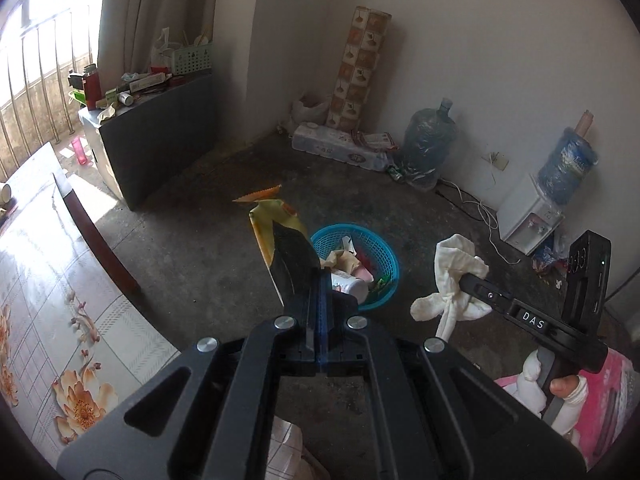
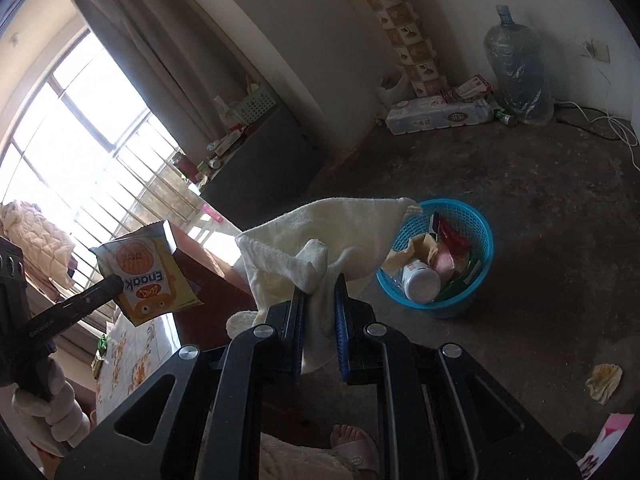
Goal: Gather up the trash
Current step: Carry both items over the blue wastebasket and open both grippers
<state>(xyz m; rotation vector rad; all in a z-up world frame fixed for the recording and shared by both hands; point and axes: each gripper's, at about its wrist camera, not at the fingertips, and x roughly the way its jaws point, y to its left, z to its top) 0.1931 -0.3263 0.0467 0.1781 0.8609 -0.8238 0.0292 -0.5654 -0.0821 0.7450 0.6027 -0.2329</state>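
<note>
Between the jaws of the left gripper (image 1: 318, 280), clenched tight, hangs a yellow snack packet (image 1: 276, 236); the right gripper (image 2: 318, 312) grasps a white cloth (image 2: 320, 236). Both are above the floor, near the blue basket (image 2: 480, 232), which already holds rubbish. One crumpled paper (image 2: 604, 382) is left on the floor.

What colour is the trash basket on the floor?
Bright blue basket, clearest in the right wrist view.

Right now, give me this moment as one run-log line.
left gripper: shut on snack packet | right gripper: shut on white cloth | blue basket: on floor, holds trash | both items: not dropped
</note>
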